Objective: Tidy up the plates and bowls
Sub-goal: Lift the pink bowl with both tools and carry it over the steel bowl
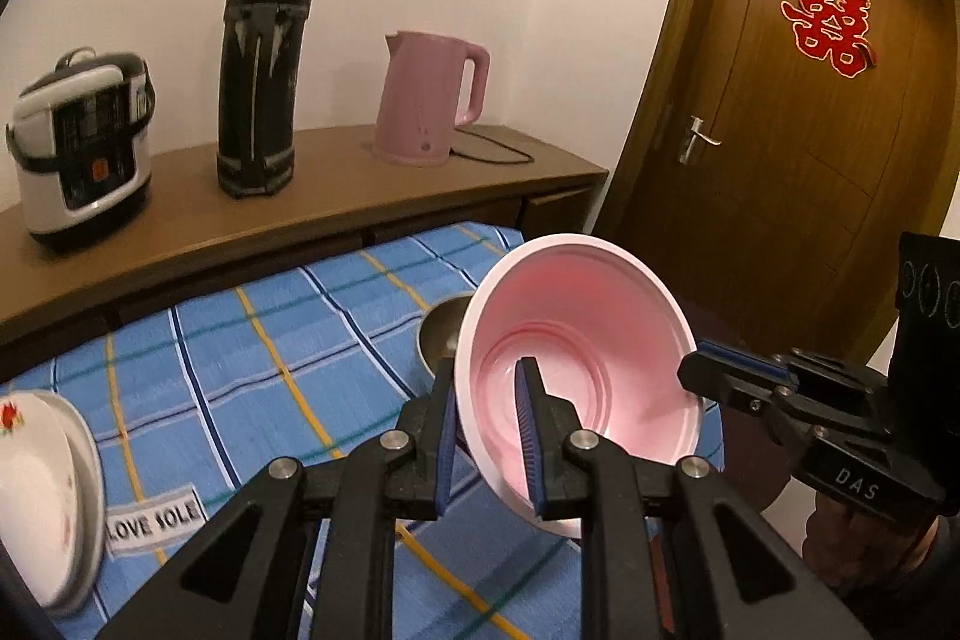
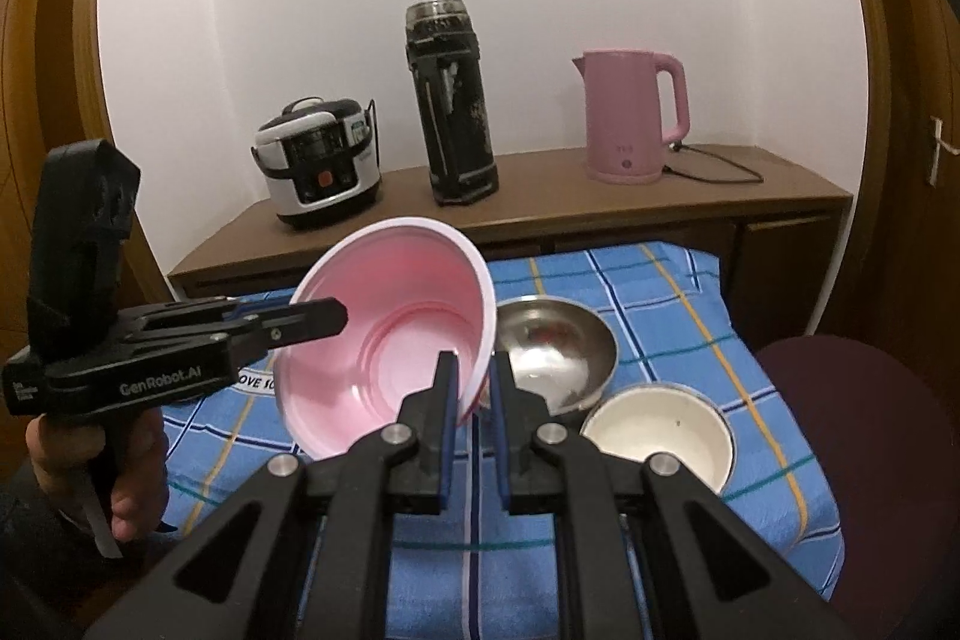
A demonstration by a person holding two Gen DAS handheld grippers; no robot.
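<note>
A home: ahead of the hand-held gripper, a wooden sideboard (image 2: pixel 540 214) carries a rice cooker (image 2: pixel 318 163), a black thermos (image 2: pixel 450 103) and a pink kettle (image 2: pixel 630 118), beside a wooden door (image 1: pixel 798 130) bearing a red double-happiness decoration (image 1: pixel 831 22).

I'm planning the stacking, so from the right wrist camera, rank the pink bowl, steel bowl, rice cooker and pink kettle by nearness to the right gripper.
1. pink bowl, rim between its fingers
2. steel bowl, just right, on the cloth
3. rice cooker and pink kettle, back sideboard left and right; too close to rank
</note>
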